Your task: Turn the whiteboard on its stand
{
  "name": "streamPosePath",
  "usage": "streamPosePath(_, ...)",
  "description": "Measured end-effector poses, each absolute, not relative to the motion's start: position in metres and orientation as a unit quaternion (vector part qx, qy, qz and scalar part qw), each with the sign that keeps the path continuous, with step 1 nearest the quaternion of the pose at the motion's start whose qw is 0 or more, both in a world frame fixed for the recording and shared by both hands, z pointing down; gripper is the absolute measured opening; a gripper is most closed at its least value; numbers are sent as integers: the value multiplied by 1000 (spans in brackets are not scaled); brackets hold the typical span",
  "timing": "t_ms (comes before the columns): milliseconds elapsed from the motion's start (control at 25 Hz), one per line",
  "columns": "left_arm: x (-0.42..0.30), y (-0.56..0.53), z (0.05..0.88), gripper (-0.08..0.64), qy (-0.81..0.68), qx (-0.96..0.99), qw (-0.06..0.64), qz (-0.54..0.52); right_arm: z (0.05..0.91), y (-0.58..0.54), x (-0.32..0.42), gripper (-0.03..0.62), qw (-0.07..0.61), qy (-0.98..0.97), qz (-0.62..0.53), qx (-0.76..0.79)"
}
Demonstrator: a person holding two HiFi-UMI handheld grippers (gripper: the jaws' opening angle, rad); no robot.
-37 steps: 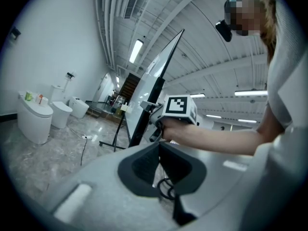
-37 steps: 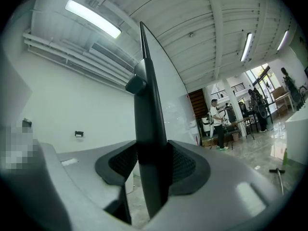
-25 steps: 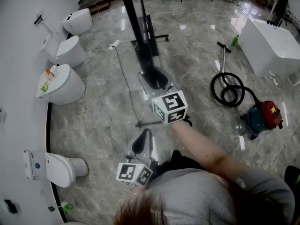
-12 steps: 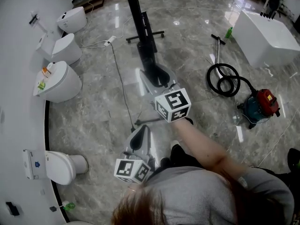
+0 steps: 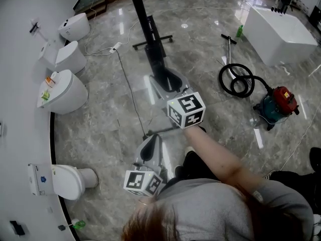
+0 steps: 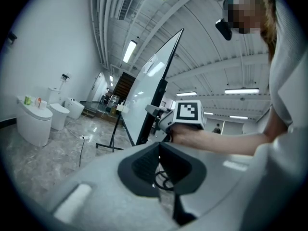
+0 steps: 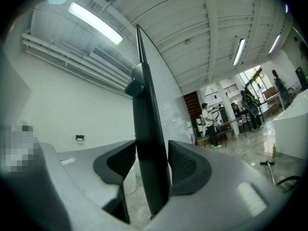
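Note:
The whiteboard (image 5: 144, 21) shows edge-on in the head view as a long black bar over its wheeled stand (image 5: 152, 38). My right gripper (image 5: 166, 80) is shut on its black frame edge (image 7: 150, 143). The frame fills the gap between both pads of the right gripper (image 7: 151, 161), whose jaws have just been opening a little. In the left gripper view the white board face (image 6: 149, 93) leans up to the right, with the right gripper (image 6: 153, 111) on its edge. My left gripper (image 5: 150, 150) hangs lower, near the person's body. This left gripper (image 6: 159, 163) is shut with nothing between its pads.
Several toilets (image 5: 62, 92) stand along the left wall, one more (image 5: 60, 181) nearer. A red and teal vacuum cleaner (image 5: 277, 105) with its coiled hose (image 5: 239, 82) lies at the right, a white tub (image 5: 281, 26) behind it. A cable (image 5: 128, 84) crosses the floor. People (image 7: 208, 124) stand far off.
The right gripper and the board edge have drifted slightly right in the head view, and the floor things have slid up and left. The left gripper stays shut and low.

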State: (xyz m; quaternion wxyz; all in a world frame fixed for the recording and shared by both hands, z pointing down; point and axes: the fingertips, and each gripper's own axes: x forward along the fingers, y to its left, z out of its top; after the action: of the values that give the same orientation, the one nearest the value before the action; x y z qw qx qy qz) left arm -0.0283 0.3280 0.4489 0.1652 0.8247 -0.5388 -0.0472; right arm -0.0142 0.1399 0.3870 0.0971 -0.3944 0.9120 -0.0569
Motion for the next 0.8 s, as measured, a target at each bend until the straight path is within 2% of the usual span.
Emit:
streamPosePath(80, -32, 334, 447, -5, -539, 826, 160, -47, 385, 155, -3, 187, 103, 903, -45, -415)
streamPosePath(240, -35, 344, 448, -5, -532, 831, 158, -46, 391, 203, 8, 98, 84, 907, -13, -412)
streamPosePath(520, -20, 342, 441, -5, -508, 850, 131, -45, 414, 251, 26, 71, 68, 913, -29, -402)
streamPosePath(600, -17, 340, 437, -5, -510, 850, 123, -48, 417, 259, 29, -2, 66, 917, -29, -392)
streamPosePath(800, -2, 340, 436, -5, -500, 856, 123, -46, 413, 277, 38, -2, 73, 921, -35, -381)
